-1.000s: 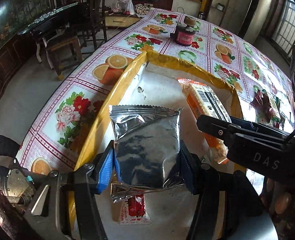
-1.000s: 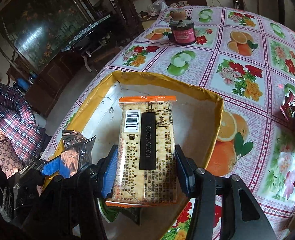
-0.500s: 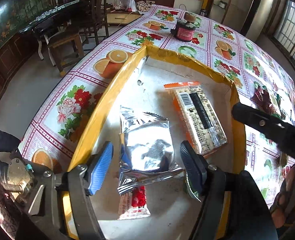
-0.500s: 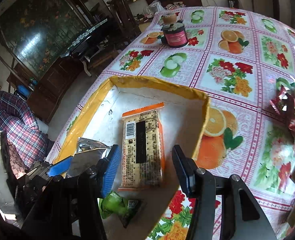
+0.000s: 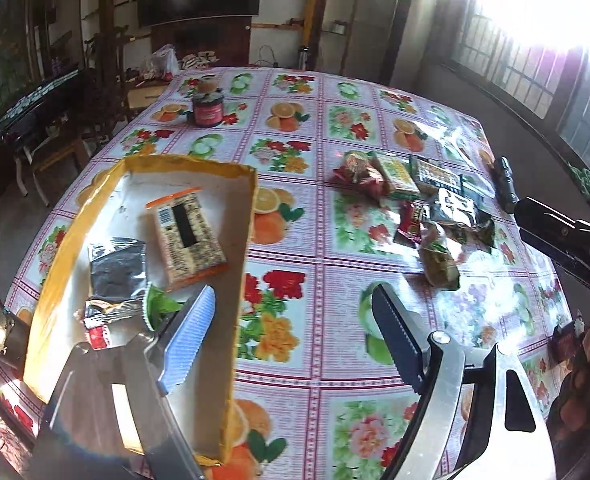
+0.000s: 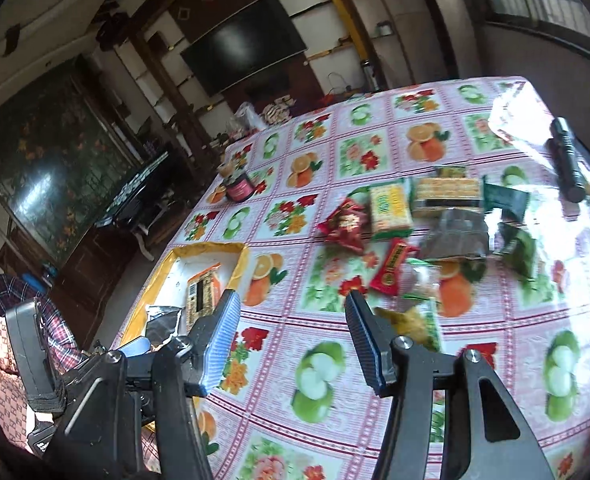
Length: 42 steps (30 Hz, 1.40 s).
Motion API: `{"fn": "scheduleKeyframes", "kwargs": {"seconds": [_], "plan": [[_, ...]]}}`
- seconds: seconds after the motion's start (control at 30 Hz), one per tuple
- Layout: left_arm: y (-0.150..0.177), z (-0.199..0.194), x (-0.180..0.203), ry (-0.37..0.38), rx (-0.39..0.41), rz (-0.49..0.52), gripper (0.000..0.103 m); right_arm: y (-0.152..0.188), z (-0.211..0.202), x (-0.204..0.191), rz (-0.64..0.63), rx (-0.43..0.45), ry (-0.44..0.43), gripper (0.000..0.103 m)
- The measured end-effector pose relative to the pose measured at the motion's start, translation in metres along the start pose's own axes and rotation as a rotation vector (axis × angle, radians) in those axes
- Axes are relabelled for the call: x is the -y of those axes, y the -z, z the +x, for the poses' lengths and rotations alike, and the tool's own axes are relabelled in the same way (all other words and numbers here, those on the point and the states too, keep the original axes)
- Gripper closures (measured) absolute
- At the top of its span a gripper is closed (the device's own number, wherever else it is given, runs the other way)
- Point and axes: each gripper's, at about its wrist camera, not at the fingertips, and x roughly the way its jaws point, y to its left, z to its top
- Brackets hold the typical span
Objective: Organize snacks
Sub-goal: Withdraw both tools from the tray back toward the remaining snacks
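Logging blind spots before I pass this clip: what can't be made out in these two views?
- Left wrist view: the red-and-white packet in the yellow box is half hidden by the left gripper.
- Right wrist view: the yellow-green snack bag sits partly behind the right gripper.
- Both views: print on the loose snack pile is too blurred to read.

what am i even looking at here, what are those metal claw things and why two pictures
The claws are hand-held two-finger grippers, one in each of a person's hands, with a fisheye camera on each looking along its fingers. One picture is from the left gripper, the other from the right gripper. Both are open and hold nothing. On the flowered tablecloth sits a yellow-rimmed box holding a cracker pack and a silver packet. A pile of loose snacks, a black flashlight and a red jar lie outside the box.
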Motion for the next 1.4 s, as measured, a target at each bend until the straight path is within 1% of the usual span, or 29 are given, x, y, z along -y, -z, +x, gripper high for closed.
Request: {"fn": "scheduleKeyframes", "kwargs": {"seconds": [0.13, 0.2, 0.27, 0.33, 0.37, 0.4, 0.57, 0.77, 0.87, 0.93, 0.97, 1.0, 1.07, 1.1, 1.13, 1.27, 1.4], "plan": [[0.004, 0.003, 0.034, -0.007, -0.003, 0.069, 0.021, 0.008, -0.036, 0.029, 0.032, 0.06, 0.062, 0.047], [0.006, 0.004, 0.047, -0.003, 0.001, 0.097, 0.021, 0.012, -0.048, 0.04, 0.049, 0.079, 0.076, 0.047], [0.008, 0.004, 0.058, -0.016, 0.006, 0.121, 0.021, 0.016, -0.059, 0.049, 0.061, 0.098, 0.093, 0.045], [0.009, 0.006, 0.068, -0.025, 0.018, 0.141, 0.016, 0.019, -0.067, 0.058, 0.067, 0.114, 0.116, 0.044], [0.011, 0.009, 0.072, -0.033, 0.019, 0.147, 0.011, 0.021, -0.069, 0.062, 0.07, 0.119, 0.128, 0.043], [0.012, 0.014, 0.077, -0.043, 0.018, 0.153, 0.009, 0.024, -0.071, 0.067, 0.075, 0.121, 0.134, 0.043], [0.02, 0.056, 0.099, -0.077, -0.059, 0.19, 0.009, 0.032, -0.071, 0.082, 0.111, 0.105, 0.141, 0.043], [0.017, 0.1, 0.116, -0.134, -0.117, 0.222, 0.009, 0.039, -0.075, 0.086, 0.113, 0.098, 0.127, 0.043], [0.017, 0.116, 0.117, -0.143, -0.152, 0.218, 0.009, 0.039, -0.073, 0.086, 0.111, 0.091, 0.123, 0.043], [0.016, 0.116, 0.116, -0.126, -0.142, 0.205, 0.009, 0.039, -0.071, 0.086, 0.112, 0.088, 0.119, 0.043], [0.017, 0.118, 0.114, -0.122, -0.146, 0.197, 0.004, 0.039, -0.07, 0.085, 0.111, 0.088, 0.118, 0.043], [0.017, 0.121, 0.112, -0.113, -0.156, 0.18, 0.0, 0.039, -0.069, 0.086, 0.11, 0.087, 0.118, 0.043], [0.017, 0.124, 0.101, -0.047, -0.17, 0.088, 0.0, 0.038, -0.067, 0.086, 0.112, 0.085, 0.114, 0.043], [0.019, 0.123, 0.099, -0.078, -0.163, 0.079, 0.0, 0.037, -0.067, 0.085, 0.113, 0.084, 0.112, 0.043], [0.021, 0.122, 0.097, -0.078, -0.153, 0.066, 0.0, 0.037, -0.066, 0.085, 0.112, 0.083, 0.111, 0.043], [0.02, 0.121, 0.098, -0.082, -0.153, 0.066, 0.0, 0.038, -0.062, 0.087, 0.11, 0.073, 0.102, 0.043], [0.02, 0.122, 0.097, -0.083, -0.153, 0.067, 0.0, 0.04, -0.062, 0.099, 0.131, 0.073, 0.111, 0.043]]}}
